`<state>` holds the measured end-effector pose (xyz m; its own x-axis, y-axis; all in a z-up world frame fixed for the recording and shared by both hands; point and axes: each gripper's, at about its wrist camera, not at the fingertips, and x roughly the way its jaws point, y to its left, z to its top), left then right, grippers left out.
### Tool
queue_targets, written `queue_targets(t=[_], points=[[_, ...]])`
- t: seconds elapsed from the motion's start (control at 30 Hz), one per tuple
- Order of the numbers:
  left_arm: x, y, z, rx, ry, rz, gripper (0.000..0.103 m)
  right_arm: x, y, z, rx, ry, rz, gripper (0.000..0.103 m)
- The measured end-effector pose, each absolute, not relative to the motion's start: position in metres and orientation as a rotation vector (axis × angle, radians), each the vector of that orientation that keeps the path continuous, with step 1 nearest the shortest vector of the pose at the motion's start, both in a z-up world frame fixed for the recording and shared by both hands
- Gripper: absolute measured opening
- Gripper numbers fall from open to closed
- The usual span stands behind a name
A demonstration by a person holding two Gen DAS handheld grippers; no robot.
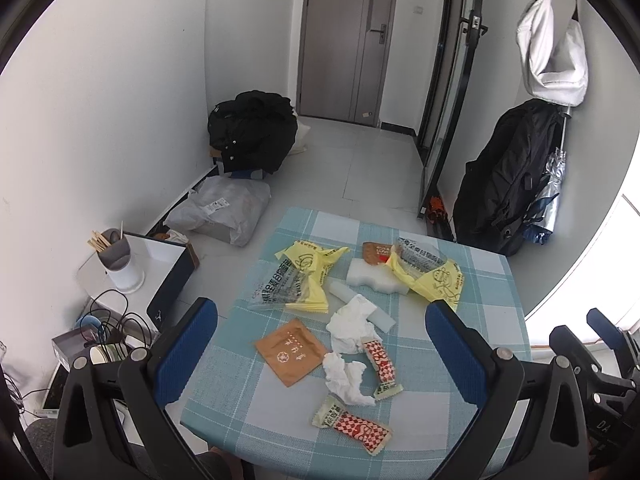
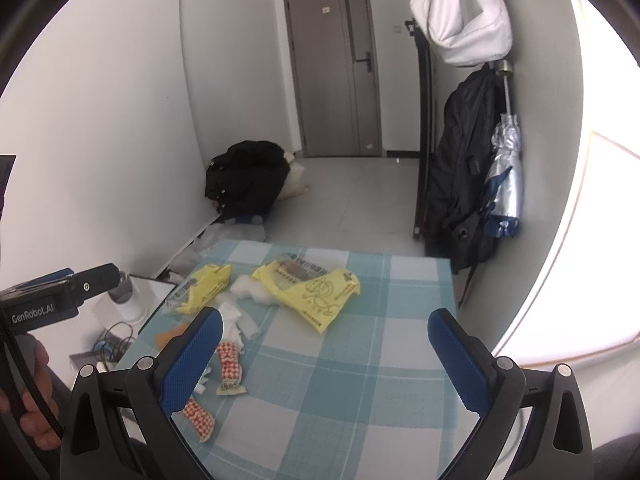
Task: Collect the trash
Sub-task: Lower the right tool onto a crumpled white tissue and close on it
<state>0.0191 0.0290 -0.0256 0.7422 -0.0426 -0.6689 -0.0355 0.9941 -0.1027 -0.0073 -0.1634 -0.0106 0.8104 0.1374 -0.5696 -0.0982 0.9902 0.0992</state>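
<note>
Left gripper: hovering, jaws spread wide, gripping nothing. Right gripper: hovering level alongside, jaws likewise spread wide. Hand: wrapping the left gripper's handle.

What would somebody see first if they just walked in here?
Probably the bright yellow wrappers crumpled at the far side of the checked table. Next, the red-and-white checked snack packets and white tissues nearer the open left gripper.

Wrappers and tissues lie scattered on the table.
</note>
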Motion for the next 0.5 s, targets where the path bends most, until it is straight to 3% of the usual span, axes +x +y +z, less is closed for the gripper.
queue_targets(t=[0.23, 0.5], points=[[0.034, 0.063, -0.034, -0.199, 0.776, 0.032, 0.102, 0.016, -0.131, -0.031, 0.043, 0.712, 0.246, 0.103], [0.046, 0.098, -0.051, -0.299, 0.834, 0.056, 0.102, 0.035, -0.067, -0.059, -0.071, 0.798, 0.445, 0.094]])
